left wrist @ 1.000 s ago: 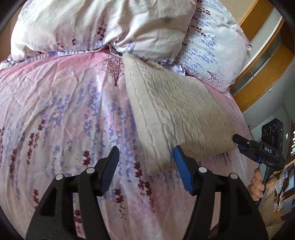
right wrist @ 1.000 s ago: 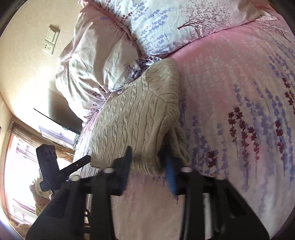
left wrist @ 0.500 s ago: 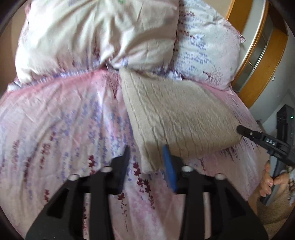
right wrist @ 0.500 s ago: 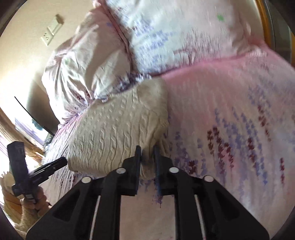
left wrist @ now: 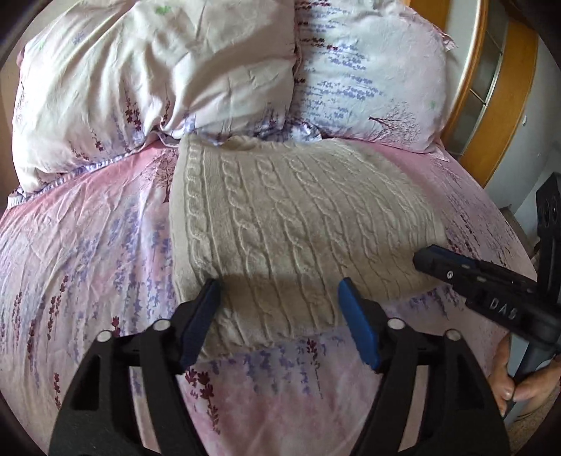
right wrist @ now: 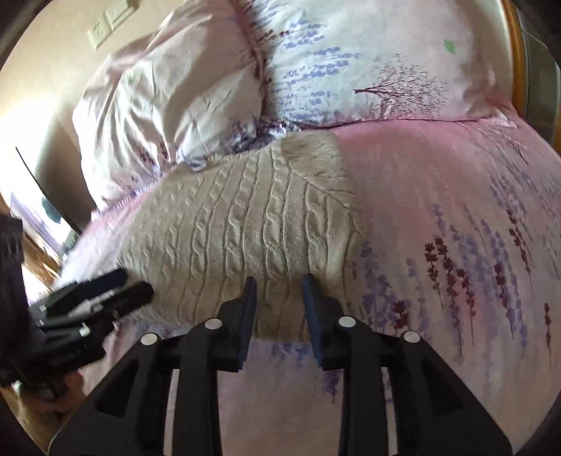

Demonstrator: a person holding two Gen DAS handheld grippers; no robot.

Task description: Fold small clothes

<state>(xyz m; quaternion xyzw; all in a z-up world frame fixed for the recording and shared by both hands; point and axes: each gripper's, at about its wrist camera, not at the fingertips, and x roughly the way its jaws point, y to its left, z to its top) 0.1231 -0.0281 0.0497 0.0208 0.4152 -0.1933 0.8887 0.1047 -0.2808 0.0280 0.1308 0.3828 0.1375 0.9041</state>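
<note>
A folded cream cable-knit sweater (left wrist: 298, 224) lies on the pink floral bed sheet (left wrist: 87, 252), its far edge against the pillows. It also shows in the right wrist view (right wrist: 245, 238). My left gripper (left wrist: 280, 315) is open, its blue pads either side of the sweater's near edge, nothing held. My right gripper (right wrist: 278, 308) is partly open at the sweater's near right corner, with knit between the pads but not pinched. The right gripper also shows at the right of the left wrist view (left wrist: 491, 284), and the left gripper at the left of the right wrist view (right wrist: 87, 301).
Two floral pillows (left wrist: 157, 80) (left wrist: 371, 77) lie at the head of the bed. A wooden cabinet frame (left wrist: 501, 91) stands at the right. A wall with switches (right wrist: 108, 21) is behind the pillows. The bed's right edge drops off near my right hand (left wrist: 519, 382).
Both grippers closed at the sweater's near edge half a second ago and have opened again. The left gripper has shifted right along the sweater's near edge. The sweater lies flat.
</note>
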